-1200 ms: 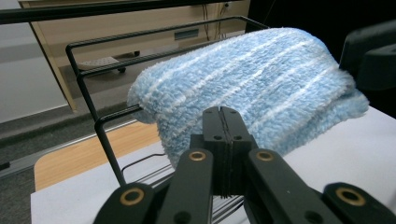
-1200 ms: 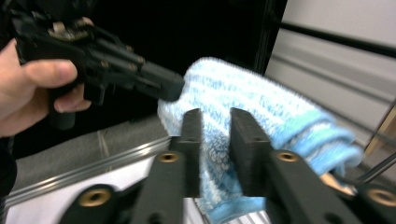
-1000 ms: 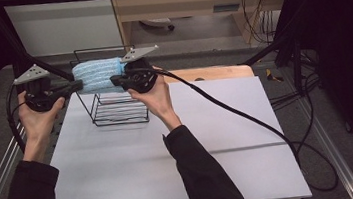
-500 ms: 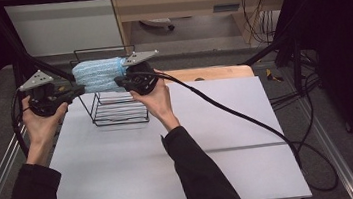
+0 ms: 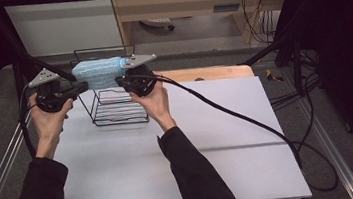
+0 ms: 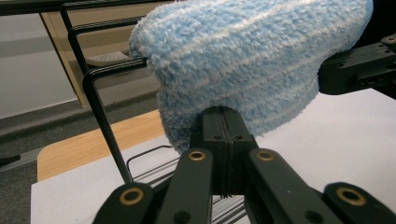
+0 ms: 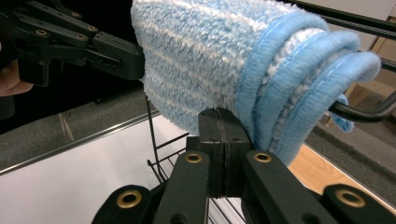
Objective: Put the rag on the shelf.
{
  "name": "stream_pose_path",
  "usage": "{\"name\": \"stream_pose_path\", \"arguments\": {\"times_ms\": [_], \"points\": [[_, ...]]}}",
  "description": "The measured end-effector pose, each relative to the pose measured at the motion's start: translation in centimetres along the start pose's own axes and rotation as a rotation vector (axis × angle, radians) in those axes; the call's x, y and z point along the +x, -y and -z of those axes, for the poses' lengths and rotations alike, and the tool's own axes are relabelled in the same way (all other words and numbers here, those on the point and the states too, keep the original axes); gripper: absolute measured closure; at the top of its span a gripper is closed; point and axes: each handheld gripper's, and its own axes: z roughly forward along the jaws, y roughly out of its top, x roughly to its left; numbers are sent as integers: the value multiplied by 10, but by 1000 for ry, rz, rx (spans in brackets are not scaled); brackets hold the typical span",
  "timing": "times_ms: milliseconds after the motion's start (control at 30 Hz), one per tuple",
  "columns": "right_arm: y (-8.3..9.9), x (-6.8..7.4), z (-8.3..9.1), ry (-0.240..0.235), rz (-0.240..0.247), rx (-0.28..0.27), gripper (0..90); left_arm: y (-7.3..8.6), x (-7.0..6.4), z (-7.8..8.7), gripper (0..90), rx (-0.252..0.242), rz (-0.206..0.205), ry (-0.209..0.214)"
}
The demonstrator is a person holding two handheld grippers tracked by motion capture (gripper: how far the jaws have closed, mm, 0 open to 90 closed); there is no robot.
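Holding a folded blue towel [image 5: 98, 72] between them, the left gripper [image 5: 81, 86] and the right gripper [image 5: 121, 80] each have their jaws pressed together on one lower end of it, as both gripper views show. The towel sits high on the black wire rack [image 5: 115, 109], draped against its upper bars; in the left gripper view the towel [image 6: 247, 70] wraps over a rack bar [image 6: 100, 107], though whether its weight already rests there or hangs from the jaws is hard to tell. I judge the hanging nearly done: what seems left is to settle the cloth evenly, let go on both sides and draw the tools back.

Room is tight near the rack, since its uprights and cross wires stand just beside both sets of jaws and could snag them. The white tabletop [image 5: 209, 141] toward the person and to the right lies open, so backing away in that direction looks easy. The right gripper's cable [image 5: 237, 117] trails across that surface, and the wooden board [image 5: 222, 72] lies behind the rack.
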Motion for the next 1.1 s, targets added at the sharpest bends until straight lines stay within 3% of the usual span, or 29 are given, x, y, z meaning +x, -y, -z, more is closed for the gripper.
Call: {"name": "stream_pose_path", "arguments": {"times_ms": [200,467,833,1100], "points": [[-3,5,7,-25,12,-25,852,0,-3,12,838,-27,-5,18],[-11,8,21,-53,-10,-70,730,-8,-10,22,676,-26,-4,23],[-19,11,42,-46,-5,-80,539,-11,-13,33,448,-12,-15,-7],[-18,14,57,-30,5,-73,385,-1,-15,42,308,5,-27,-10]]}}
